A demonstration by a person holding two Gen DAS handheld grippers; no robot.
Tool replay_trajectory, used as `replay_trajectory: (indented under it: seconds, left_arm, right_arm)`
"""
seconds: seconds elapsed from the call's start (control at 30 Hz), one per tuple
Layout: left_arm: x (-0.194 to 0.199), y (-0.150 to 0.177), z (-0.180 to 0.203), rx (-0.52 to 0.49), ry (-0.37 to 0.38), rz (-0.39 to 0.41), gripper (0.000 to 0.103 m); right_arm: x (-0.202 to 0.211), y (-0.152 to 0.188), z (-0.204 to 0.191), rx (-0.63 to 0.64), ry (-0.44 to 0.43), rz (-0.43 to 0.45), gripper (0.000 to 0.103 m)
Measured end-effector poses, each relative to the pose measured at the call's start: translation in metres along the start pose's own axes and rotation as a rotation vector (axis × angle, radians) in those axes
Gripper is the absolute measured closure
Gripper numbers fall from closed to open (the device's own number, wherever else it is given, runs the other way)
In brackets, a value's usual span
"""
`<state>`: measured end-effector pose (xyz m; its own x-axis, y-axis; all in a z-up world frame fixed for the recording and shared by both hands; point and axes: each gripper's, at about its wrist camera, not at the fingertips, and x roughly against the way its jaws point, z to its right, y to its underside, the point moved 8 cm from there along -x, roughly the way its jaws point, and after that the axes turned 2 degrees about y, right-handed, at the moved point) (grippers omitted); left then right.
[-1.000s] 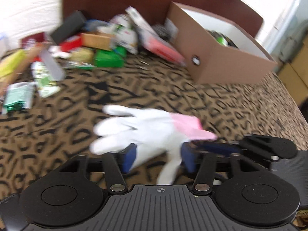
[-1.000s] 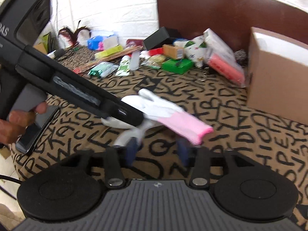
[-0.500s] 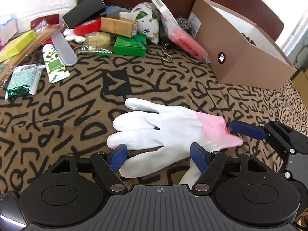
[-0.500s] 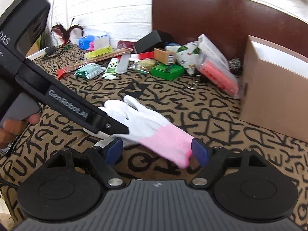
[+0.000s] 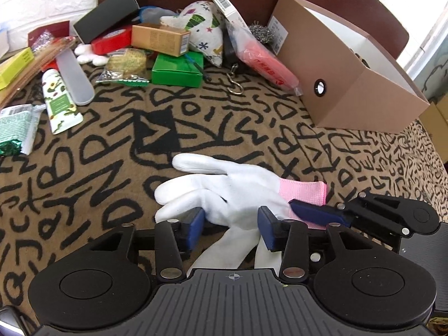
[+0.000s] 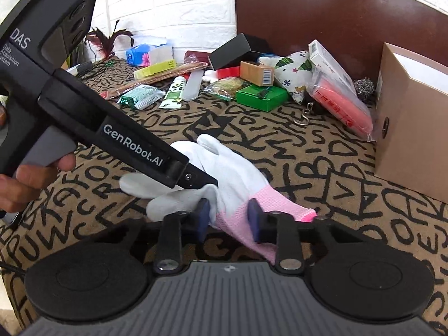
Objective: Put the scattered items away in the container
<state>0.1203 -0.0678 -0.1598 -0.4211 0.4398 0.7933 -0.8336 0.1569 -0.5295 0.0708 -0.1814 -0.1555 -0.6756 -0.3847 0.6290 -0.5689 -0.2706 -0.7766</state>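
Note:
A white glove with a pink cuff (image 5: pixel 240 193) lies in the middle of the patterned cloth; it also shows in the right wrist view (image 6: pixel 232 176). My left gripper (image 5: pixel 231 228) straddles its palm, with the jaws partly closed around the fabric. My right gripper (image 6: pixel 228 218) straddles the pink cuff, and its blue pads press the cuff from both sides. The brown cardboard box (image 5: pixel 355 75) stands open at the back right. Its near wall also shows in the right wrist view (image 6: pixel 414 128).
A pile of items lies at the back: a green box (image 5: pixel 177 70), a tan carton (image 5: pixel 159 39), a red bagged pack (image 5: pixel 266 61), a printed pouch (image 5: pixel 204 28), a black box (image 5: pixel 106 14), a tube (image 5: pixel 60 100) and a metal hook (image 5: pixel 233 82).
Both grippers have narrowed their jaws around the glove. The right one has closed onto the pink cuff, and the glove has bunched up slightly.

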Motion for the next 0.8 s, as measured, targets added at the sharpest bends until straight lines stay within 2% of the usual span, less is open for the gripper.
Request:
replay_trajectory:
  seconds: [0.07, 0.23, 0.33, 0.47, 0.63, 0.8]
  left_arm:
    - [-0.004, -0.001, 0.005, -0.027, 0.004, -0.009, 0.093]
    - [-0.007, 0.0, 0.016, -0.079, -0.025, -0.003, 0.097]
    - [-0.002, 0.001, 0.021, -0.056, 0.01, -0.008, 0.099]
    - [0.011, -0.004, 0.038, -0.068, 0.032, 0.015, 0.099]
    - [0.032, -0.027, 0.07, -0.1, 0.088, 0.076, 0.099]
    - [0.049, -0.066, 0.111, -0.149, 0.147, 0.156, 0.099]
  right_arm:
    - [-0.002, -0.001, 0.003, -0.02, 0.007, -0.002, 0.088]
    - [0.001, -0.002, 0.003, -0.042, 0.002, 0.01, 0.093]
    - [0.01, -0.006, 0.004, -0.066, -0.026, 0.028, 0.093]
    - [0.029, -0.013, 0.008, -0.06, -0.015, 0.061, 0.093]
    - [0.065, -0.03, 0.03, -0.093, 0.015, 0.14, 0.093]
    - [0.103, -0.055, 0.062, -0.09, 0.079, 0.245, 0.093]
